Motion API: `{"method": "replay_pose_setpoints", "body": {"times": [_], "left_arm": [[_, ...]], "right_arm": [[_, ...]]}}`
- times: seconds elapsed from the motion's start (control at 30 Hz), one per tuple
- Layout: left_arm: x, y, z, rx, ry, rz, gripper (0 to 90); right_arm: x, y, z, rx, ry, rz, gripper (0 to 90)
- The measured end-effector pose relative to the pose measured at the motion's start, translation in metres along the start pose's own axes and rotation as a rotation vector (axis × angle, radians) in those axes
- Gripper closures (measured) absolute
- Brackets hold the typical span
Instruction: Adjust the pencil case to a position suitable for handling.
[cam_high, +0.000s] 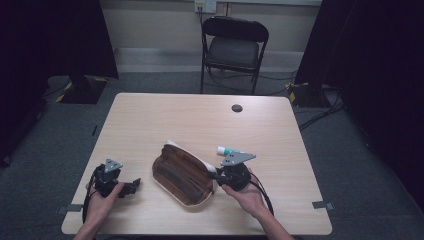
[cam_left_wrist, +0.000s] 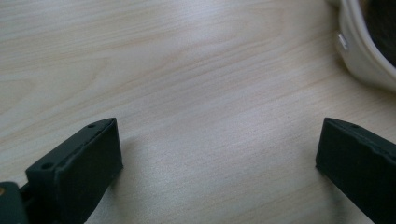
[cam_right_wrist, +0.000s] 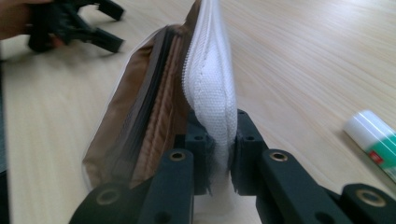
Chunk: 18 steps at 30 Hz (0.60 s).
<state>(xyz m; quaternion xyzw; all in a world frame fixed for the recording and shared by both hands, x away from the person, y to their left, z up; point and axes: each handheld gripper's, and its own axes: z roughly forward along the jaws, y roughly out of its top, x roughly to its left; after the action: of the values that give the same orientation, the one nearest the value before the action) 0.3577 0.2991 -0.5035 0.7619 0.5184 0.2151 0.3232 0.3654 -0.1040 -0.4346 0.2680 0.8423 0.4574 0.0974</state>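
A white pouch (cam_high: 182, 172) with a brown lining lies unzipped in the middle of the table. My right gripper (cam_high: 218, 176) is shut on the pouch's white zipper edge (cam_right_wrist: 212, 88) at its right end, lifting that side upright. A white and green tube (cam_high: 229, 150) lies just behind the right gripper; the same tube (cam_right_wrist: 373, 140) appears beside the jaws in the right gripper view. My left gripper (cam_high: 134, 186) rests open near the table's front left, with bare wood between its jaws. The pouch's cream rim (cam_left_wrist: 369, 60) sits ahead and to its right, apart from the left gripper (cam_left_wrist: 219, 158).
A wooden table (cam_high: 165, 117) has a round dark cable hole (cam_high: 237, 108) near its far edge. A black folding chair (cam_high: 233, 47) stands behind the table. Dark curtains hang at both sides, and cables lie on the grey floor at right.
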Motion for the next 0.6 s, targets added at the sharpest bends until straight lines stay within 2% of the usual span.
{"method": "replay_pose_setpoints", "body": {"times": [0.1, 0.17, 0.37, 0.53, 0.6], "left_arm": [[0.0, 0.0, 0.0, 0.0, 0.0, 0.0, 0.0], [0.0, 0.0, 0.0, 0.0, 0.001, 0.0, 0.0], [0.0, 0.0, 0.0, 0.001, 0.0, 0.002, 0.0], [0.0, 0.0, 0.0, -0.001, 0.001, 0.0, 0.0], [0.0, 0.0, 0.0, 0.0, -0.001, 0.001, 0.0]], "right_arm": [[0.002, 0.003, -0.002, -0.011, 0.031, -0.031, 80.6], [0.0, 0.003, -0.002, -0.006, 0.025, -0.055, 80.0], [-0.013, -0.005, 0.002, 0.008, -0.024, -0.024, 73.3], [-0.017, -0.008, -0.001, 0.017, -0.073, -0.001, 59.8], [-0.017, -0.012, -0.002, 0.025, -0.09, 0.013, 57.8]]}}
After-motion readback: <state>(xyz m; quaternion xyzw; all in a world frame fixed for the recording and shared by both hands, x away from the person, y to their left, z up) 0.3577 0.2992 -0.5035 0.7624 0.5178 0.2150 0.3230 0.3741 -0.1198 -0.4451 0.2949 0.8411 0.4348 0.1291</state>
